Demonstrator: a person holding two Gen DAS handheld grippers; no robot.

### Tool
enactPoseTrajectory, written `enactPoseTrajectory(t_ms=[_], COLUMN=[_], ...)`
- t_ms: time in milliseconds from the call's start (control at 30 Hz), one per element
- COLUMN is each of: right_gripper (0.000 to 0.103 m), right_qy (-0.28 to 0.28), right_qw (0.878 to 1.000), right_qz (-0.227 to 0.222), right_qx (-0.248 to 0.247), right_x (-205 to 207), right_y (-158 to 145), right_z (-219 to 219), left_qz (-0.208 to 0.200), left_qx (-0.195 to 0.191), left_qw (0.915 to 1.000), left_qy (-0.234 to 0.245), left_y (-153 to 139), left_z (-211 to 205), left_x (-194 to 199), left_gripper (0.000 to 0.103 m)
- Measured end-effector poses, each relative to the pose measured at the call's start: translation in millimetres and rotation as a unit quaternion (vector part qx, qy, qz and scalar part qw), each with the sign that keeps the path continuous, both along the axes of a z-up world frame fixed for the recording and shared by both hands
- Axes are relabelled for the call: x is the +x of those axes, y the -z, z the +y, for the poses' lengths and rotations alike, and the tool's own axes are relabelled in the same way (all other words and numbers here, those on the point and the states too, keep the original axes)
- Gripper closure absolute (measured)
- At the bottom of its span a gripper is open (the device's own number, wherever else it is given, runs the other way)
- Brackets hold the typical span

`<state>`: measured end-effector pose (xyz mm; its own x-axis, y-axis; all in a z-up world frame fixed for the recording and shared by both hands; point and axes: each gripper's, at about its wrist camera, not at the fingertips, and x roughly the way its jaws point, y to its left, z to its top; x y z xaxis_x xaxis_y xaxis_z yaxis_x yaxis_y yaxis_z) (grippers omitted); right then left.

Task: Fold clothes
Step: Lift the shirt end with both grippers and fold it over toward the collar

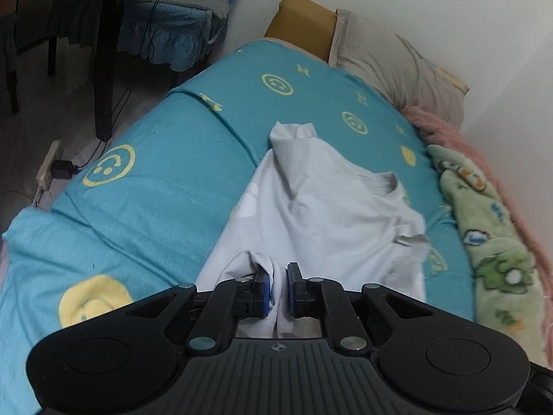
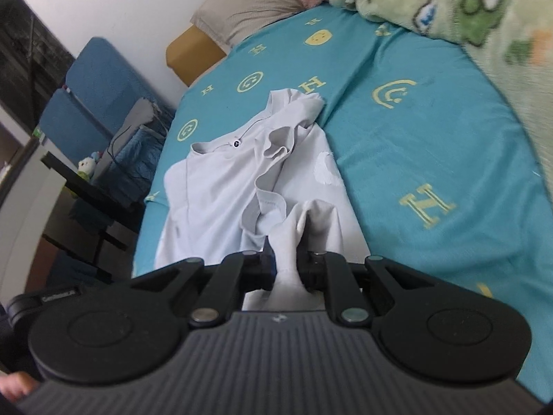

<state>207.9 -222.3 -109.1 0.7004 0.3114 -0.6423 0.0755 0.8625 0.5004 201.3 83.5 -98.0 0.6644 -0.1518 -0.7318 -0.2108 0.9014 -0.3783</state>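
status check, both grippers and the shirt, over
Left gripper shut on shirt. Right gripper shut on shirt too. Shirt rumpled on bed. Nothing in the way.

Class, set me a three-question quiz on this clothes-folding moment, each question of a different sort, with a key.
1. True or false: both grippers are shut on the white shirt.
2. The shirt lies on: A) a teal bedsheet B) a wooden floor C) a chair.
3. Fill in: beside the wall lies a green cartoon-print ____.

Key: 1 true: the left gripper and the right gripper each pinch its cloth. 2 A. 3 blanket.
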Motion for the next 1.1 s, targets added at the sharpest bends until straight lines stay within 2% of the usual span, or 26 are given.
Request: enactPoseTrajectory(t_ms=[200,300,333,367,400,433,467,533,833,967,1100], right_gripper=[0.089,0.087,0.084,0.08,0.076,0.064,0.044,0.023,0.023,0.023,0.023], right_qy=[-0.028,-0.03,-0.025,-0.02,-0.017,-0.013,-0.009,0.001,0.014,0.008,0.007], right_qw=[0.998,0.997,0.997,0.997,0.997,0.998,0.998,0.999,0.997,0.995,0.993], right_qz=[-0.011,-0.004,-0.001,0.002,0.002,0.002,0.001,-0.004,-0.035,-0.057,-0.068], right_qx=[-0.059,-0.077,-0.079,-0.08,-0.075,-0.069,-0.063,-0.053,-0.074,-0.086,-0.093], right_x=[23.7,25.9,25.6,25.3,22.9,20.2,17.5,10.0,-41.7,-67.4,-89.2], right_y=[22.3,29.6,28.7,27.6,25.0,22.3,19.5,12.7,-22.4,-37.0,-43.9], right_z=[16.8,19.8,19.7,19.5,18.1,16.5,14.9,12.3,15.9,24.5,31.5], left_qz=[0.008,0.003,-0.001,-0.004,-0.005,-0.008,-0.013,-0.024,-0.075,-0.091,-0.086], left_qx=[0.033,0.051,0.057,0.062,0.069,0.076,0.082,0.09,0.118,0.112,0.104], left_qw=[0.9993,0.9982,0.9976,0.997,0.9964,0.9958,0.9952,0.9942,0.9892,0.9885,0.99], left_qy=[0.015,0.031,0.039,0.046,0.05,0.05,0.051,0.053,0.045,0.047,0.041], left_y=[33.9,36.5,35.1,32.8,29.5,25.6,21.3,11.9,-20.0,-29.3,-30.2], left_z=[-3.8,-7.8,-9.1,-10.4,-11.6,-12.3,-12.5,-11.8,-6.0,-3.9,-6.1], left_x=[20.5,18.2,16.4,14.3,11.4,7.2,1.7,-11.5,-81.5,-110.9,-138.5], left_gripper=[0.091,0.087,0.08,0.067,0.058,0.042,0.033,0.024,0.005,0.004,0.004])
